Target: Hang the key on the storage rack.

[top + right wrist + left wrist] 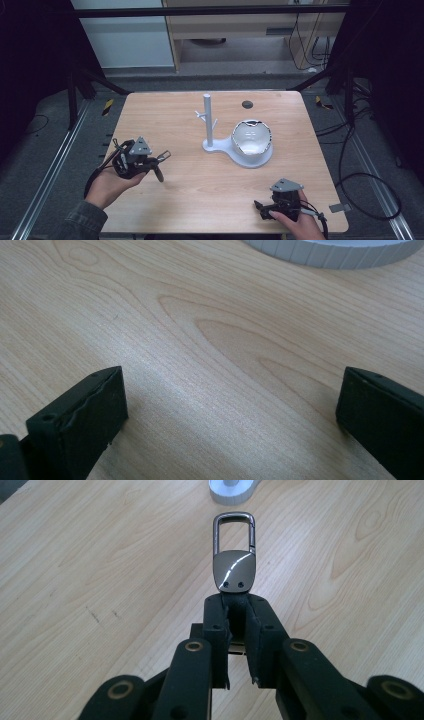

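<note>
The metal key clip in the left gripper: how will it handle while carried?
The key clip looks rigid polished metal, so probably stiff and somewhat slippery. The left gripper pinches only its dark strap end, so the clip may swing or droop when moved. It seems small and likely light.

Wooden table (165,125) on grey floor (45,150), dark surroundings

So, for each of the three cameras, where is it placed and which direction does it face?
High view: above the person's side, facing forward and down on the wooden table; both hands and forearms show.
Left gripper view: rides the left tool, looking along its jaws shut on a key clip.
Right gripper view: rides the right tool, low over the table; jaws open.
All share the white stand.
</note>
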A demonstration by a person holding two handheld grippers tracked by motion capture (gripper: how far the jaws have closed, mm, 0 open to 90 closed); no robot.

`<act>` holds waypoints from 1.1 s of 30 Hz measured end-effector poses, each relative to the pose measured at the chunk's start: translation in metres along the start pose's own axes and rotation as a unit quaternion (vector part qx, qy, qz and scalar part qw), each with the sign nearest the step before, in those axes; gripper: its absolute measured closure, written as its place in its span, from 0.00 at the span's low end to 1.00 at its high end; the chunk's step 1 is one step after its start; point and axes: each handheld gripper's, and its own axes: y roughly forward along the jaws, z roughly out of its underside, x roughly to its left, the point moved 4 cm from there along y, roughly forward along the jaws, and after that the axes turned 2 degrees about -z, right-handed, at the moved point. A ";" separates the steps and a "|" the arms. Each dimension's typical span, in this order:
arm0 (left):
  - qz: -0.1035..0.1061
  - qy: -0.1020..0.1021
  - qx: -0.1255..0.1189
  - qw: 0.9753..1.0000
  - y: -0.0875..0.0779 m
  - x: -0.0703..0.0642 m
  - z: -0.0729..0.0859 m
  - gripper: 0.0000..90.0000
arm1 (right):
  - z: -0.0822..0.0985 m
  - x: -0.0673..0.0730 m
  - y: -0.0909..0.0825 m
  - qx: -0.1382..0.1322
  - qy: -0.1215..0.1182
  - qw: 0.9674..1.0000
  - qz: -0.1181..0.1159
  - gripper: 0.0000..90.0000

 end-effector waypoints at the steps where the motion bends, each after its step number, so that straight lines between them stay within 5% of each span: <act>1: -0.003 -0.002 -0.004 1.000 0.000 0.000 -0.003 0.89 | 0.000 0.000 0.000 0.000 0.000 1.000 0.000 0.00; 33: -0.005 -0.017 -0.052 0.998 0.008 -0.008 -0.049 0.89 | 0.000 0.000 0.000 0.000 0.000 1.000 0.000 0.00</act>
